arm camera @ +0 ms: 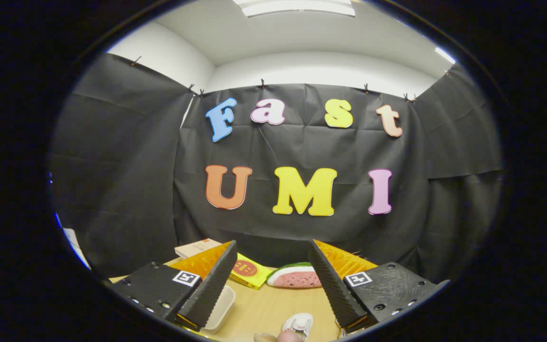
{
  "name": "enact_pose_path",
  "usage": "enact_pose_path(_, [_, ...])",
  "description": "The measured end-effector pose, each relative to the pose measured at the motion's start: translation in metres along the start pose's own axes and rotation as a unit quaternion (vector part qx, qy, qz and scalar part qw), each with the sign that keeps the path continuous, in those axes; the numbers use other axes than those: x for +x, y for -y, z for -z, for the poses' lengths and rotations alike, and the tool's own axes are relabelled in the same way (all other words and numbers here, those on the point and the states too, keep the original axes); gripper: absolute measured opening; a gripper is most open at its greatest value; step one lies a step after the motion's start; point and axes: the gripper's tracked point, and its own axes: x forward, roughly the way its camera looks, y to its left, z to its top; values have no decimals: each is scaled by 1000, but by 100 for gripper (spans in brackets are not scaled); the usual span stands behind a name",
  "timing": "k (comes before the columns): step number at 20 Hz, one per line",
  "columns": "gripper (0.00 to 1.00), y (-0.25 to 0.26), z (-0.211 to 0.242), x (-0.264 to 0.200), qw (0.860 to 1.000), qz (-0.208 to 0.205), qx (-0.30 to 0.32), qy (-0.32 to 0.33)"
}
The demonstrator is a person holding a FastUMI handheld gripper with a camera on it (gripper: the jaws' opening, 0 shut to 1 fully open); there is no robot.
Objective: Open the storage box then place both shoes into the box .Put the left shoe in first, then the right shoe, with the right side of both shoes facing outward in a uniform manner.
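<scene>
We see the gripper (273,285) with fingers spread wide and nothing between them but bare wooden table (264,308); low in the frame, between the fingertips, a white shoe (298,323) is cut off, so we cannot tell which way it points. A white box (221,304) hides partly behind the left finger (209,285). Beyond, a watermelon slice (295,276), a yellow book (249,273) and another book (196,247) lie against the black cloth wall (121,190), under a lit white ceiling (297,28).

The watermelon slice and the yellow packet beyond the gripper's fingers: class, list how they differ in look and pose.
1. The watermelon slice is red with a green rind; the yellow packet is yellow with a red round mark.
2. The slice is a rounded wedge; the packet is flat and rectangular.
3. The slice is nearer the right finger; the packet runs behind the left finger.
Both rest on the wooden table, beyond the open gripper.
</scene>
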Motion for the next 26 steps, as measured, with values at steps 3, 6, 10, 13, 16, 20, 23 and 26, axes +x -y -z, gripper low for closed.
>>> enact_pose_path(3, [95,10,-2,-4,1000,0,8,-2])
enact_pose_path(6, [95,18,-6,-9,1000,7,13,1])
enact_pose_path(10, [95,27,-1,-15,1000,13,23,-3])
enact_pose_path(13, [95,34,4,-15,999,20,30,-10])
enact_pose_path(16, [95,34,9,-14,999,10,35,-21])
enact_pose_path(20, [95,45,15,-8,999,-9,37,-26])
enact_pose_path(23, [94,48,37,0,997,-39,49,-42])
enact_pose_path(26, [94,53,67,3,994,-67,55,-68])
